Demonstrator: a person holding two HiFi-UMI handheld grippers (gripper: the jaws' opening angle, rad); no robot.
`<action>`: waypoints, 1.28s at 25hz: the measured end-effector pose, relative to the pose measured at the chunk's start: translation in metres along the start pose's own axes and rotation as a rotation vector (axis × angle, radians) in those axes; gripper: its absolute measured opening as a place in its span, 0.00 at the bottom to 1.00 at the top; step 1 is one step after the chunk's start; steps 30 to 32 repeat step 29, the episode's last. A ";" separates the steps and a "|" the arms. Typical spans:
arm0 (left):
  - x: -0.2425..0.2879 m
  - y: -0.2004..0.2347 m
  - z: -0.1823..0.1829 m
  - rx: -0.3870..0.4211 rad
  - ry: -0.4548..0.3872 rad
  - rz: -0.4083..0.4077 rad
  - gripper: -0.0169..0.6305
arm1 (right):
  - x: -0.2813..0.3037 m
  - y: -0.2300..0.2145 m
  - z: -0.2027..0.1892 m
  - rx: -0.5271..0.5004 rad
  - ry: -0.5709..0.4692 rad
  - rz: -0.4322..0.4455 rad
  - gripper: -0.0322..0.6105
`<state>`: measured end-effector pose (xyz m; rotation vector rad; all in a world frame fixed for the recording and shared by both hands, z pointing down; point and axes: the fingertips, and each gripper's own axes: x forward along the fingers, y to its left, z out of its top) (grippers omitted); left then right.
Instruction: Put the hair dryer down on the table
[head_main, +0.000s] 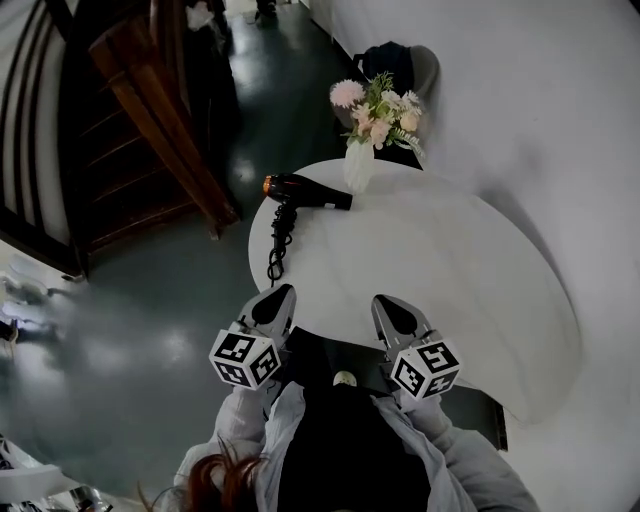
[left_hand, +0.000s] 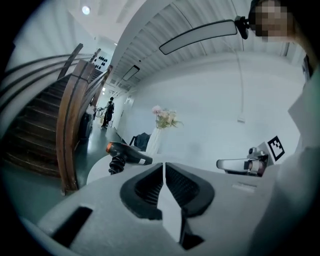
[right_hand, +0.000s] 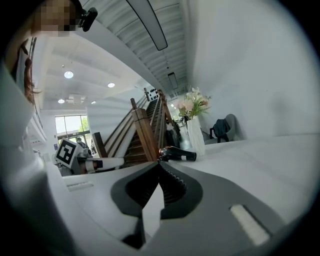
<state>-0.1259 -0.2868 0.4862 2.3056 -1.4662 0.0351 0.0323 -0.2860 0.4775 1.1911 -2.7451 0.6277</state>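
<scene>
The black hair dryer (head_main: 300, 193) with an orange rear cap lies on its side on the round white table (head_main: 470, 270), at the far left edge, its coiled cord (head_main: 277, 250) trailing toward me. It also shows in the left gripper view as the hair dryer (left_hand: 125, 154) and in the right gripper view as the hair dryer (right_hand: 177, 154). My left gripper (head_main: 281, 297) hovers at the table's near edge, well short of the dryer, jaws shut on nothing. My right gripper (head_main: 392, 310) sits beside it over the near edge, jaws also shut and empty.
A white vase of pink flowers (head_main: 362, 135) stands just behind the dryer. A dark wooden staircase (head_main: 150, 110) rises to the left over a grey-green floor. A chair with a dark bag (head_main: 395, 62) stands by the white wall beyond the table.
</scene>
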 end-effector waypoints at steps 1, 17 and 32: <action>-0.003 -0.003 -0.005 0.011 0.005 0.005 0.04 | -0.003 0.000 -0.005 -0.009 0.006 -0.002 0.07; -0.029 -0.035 -0.031 0.057 0.003 0.032 0.03 | -0.028 0.011 -0.033 -0.057 0.061 0.031 0.07; -0.030 -0.043 -0.043 0.068 0.037 0.037 0.03 | -0.032 0.013 -0.041 -0.056 0.078 0.066 0.07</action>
